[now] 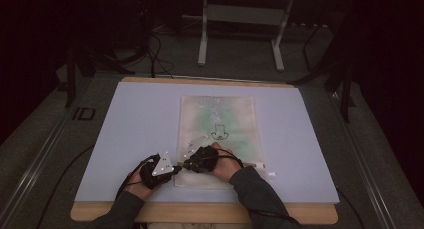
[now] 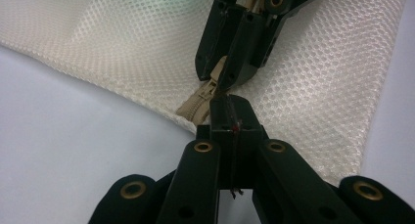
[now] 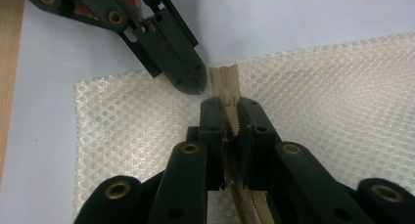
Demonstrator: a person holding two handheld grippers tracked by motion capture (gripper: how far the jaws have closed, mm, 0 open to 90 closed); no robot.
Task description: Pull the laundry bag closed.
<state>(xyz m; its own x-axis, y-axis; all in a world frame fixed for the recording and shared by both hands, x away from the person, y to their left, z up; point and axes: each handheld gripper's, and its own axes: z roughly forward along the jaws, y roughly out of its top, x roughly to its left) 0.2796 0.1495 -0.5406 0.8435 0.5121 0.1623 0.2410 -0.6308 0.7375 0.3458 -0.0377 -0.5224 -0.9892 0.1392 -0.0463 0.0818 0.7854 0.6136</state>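
Note:
A cream mesh bag (image 1: 220, 124) lies flat on the pale blue mat (image 1: 135, 124), with a beige zipper (image 3: 222, 75) along its near edge. In the left gripper view my left gripper (image 2: 228, 106) is shut, pinching the bag's edge right at the zipper's end (image 2: 198, 100). My right gripper (image 3: 230, 111) is shut on the zipper, and the tape runs back between its jaws. The two grippers meet tip to tip at the bag's near left corner: the left gripper (image 1: 176, 168) is beside the right gripper (image 1: 187, 164). What exactly sits inside the right jaws is hidden.
The mat covers a wooden table (image 1: 200, 214). A small white tag (image 1: 265, 168) sticks out at the bag's near right. A grey metal stand (image 1: 240, 19) and cables (image 1: 155, 59) are on the floor behind the table. Bare mat lies left and right of the bag.

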